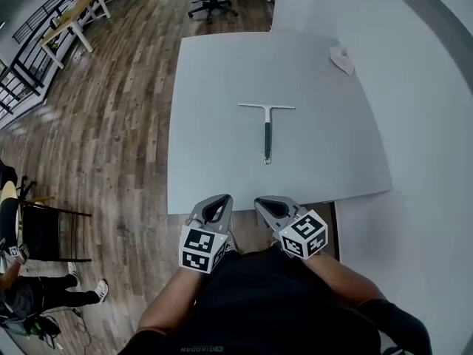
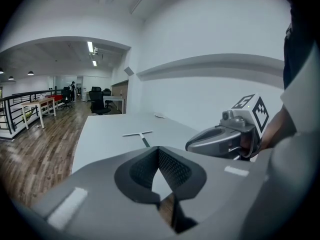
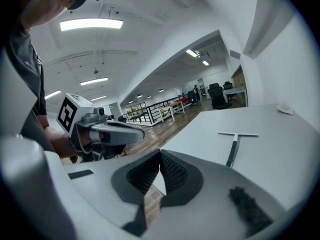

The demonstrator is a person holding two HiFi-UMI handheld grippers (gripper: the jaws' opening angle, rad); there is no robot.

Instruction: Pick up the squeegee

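Left claw point(image 1: 222, 198): jaws closed, pads together, nothing between them. Right claw point(image 1: 260, 200): jaws likewise closed and empty. Both claws hang side by side, close together, just off the near edge of the table point(image 1: 214, 87), over the floor and in front of the person's chest. The squeegee point(image 1: 267, 128) lies flat on the table at 12 o'clock from the claws, well apart from both, blade bar at its 12 o'clock end and dark-gripped handle running toward 6 o'clock. A crumpled white cloth point(image 1: 341, 59) lies near the far corner at about 1 o'clock, well clear of the squeegee. Task status: nothing done; the squeegee is untouched. Judged remaining: open one claw, carry it forward to the handle, close on it, lift. Markings: each marker cube point(image 1: 201, 248) carries black-and-white square patterns only, no words. The squeegee shows no readable label. A line of print at the shirt point(image 1: 198, 350) hem appears upside down and is too small to read with confidence.
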